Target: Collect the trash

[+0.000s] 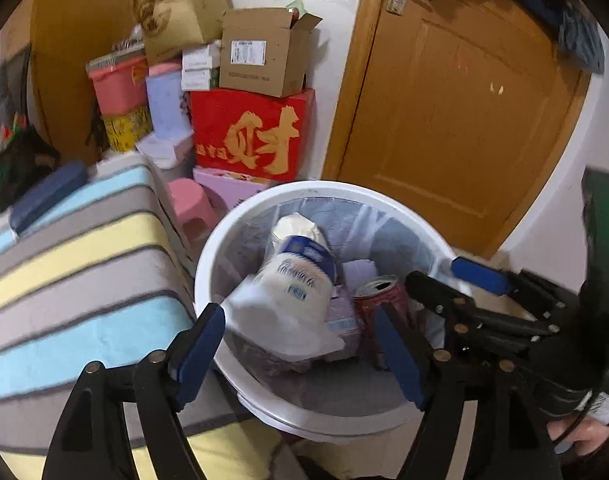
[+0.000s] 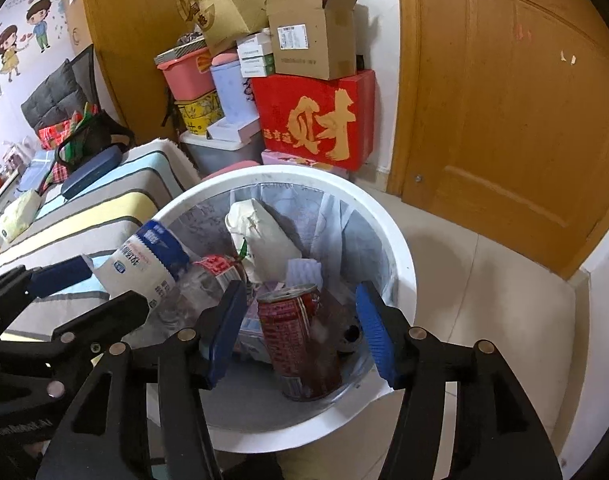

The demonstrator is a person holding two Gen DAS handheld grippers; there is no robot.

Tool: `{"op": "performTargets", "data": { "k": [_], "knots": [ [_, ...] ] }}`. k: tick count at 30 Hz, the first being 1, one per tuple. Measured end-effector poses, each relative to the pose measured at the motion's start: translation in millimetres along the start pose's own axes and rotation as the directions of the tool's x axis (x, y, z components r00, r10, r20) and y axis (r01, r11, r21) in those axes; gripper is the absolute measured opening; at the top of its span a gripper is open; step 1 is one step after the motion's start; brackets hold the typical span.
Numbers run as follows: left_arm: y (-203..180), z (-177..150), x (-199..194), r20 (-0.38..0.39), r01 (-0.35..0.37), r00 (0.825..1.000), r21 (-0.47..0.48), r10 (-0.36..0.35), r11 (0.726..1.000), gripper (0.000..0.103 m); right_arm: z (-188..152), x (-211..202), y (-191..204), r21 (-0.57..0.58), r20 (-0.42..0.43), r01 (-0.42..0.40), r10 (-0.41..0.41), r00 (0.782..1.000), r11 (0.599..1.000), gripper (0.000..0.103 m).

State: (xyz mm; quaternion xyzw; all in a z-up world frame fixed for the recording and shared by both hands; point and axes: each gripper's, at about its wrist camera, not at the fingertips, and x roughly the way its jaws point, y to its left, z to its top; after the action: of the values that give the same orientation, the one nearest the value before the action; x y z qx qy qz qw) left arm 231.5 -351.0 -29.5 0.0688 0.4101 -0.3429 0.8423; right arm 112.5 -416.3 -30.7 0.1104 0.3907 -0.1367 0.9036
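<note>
A white round trash bin (image 1: 328,190) with a clear liner stands on the floor; it also shows in the right wrist view (image 2: 400,248). Inside lie a white and blue milk pouch (image 1: 294,276), a red can (image 1: 380,298), a clear bottle (image 2: 202,284) and crumpled white paper (image 2: 256,236). The pouch (image 2: 144,264) looks blurred, over the bin's left side. The red can (image 2: 300,340) is blurred between my right fingers. My left gripper (image 1: 300,356) is open above the bin. My right gripper (image 2: 300,328) is open above the bin, and it also shows in the left wrist view (image 1: 452,280).
A striped cushion (image 1: 76,264) sits left of the bin with a dark blue case (image 1: 48,196) on it. Stacked boxes, including a red box (image 1: 252,132), and a pink stool (image 1: 192,204) stand behind. A wooden door (image 1: 464,112) is at the right. Tiled floor (image 2: 484,288) lies to the right.
</note>
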Motion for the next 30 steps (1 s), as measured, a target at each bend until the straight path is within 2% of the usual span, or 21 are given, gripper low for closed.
{"op": "performTargets", "data": {
  "k": [3,6,15,19,23,30],
  "knots": [
    [1.4,-2.6,-4.1,0.010,-0.030,1.000,0.008,0.029,1.000,0.077,-1.7,-4.5,-0.4,0.007,0.011,0.002,-0.002,1.000,1.000,0.059],
    [3.2,-5.0,-12.4,0.022,-0.020,1.000,0.002,0.020,1.000,0.077,-2.9,-10.8,-1.2,0.021,0.030,0.008,-0.009,1.000,1.000,0.059],
    [-3.8,-17.3,-54.6,0.104,-0.053,0.993,0.020,0.050,0.998,0.077,-15.9,-43.5,14.4,0.007,0.105,0.000,-0.001,0.994,1.000,0.059],
    [-5.1,-30.7,-77.6,0.147,-0.063,0.987,0.013,0.061,0.998,0.077,-24.3,-60.1,23.7,-0.008,0.140,-0.010,0.011,0.990,1.000,0.059],
    [-6.5,-47.7,-102.9,0.192,-0.107,0.976,0.013,0.102,0.994,0.077,-34.6,-76.5,33.4,-0.018,0.179,-0.012,0.015,0.984,1.000,0.059],
    [-4.8,-73.6,-133.7,0.237,-0.141,0.961,-0.007,0.139,0.990,0.077,-54.9,-97.0,45.6,-0.017,0.218,-0.021,0.024,0.976,1.000,0.059]
  ]
}}
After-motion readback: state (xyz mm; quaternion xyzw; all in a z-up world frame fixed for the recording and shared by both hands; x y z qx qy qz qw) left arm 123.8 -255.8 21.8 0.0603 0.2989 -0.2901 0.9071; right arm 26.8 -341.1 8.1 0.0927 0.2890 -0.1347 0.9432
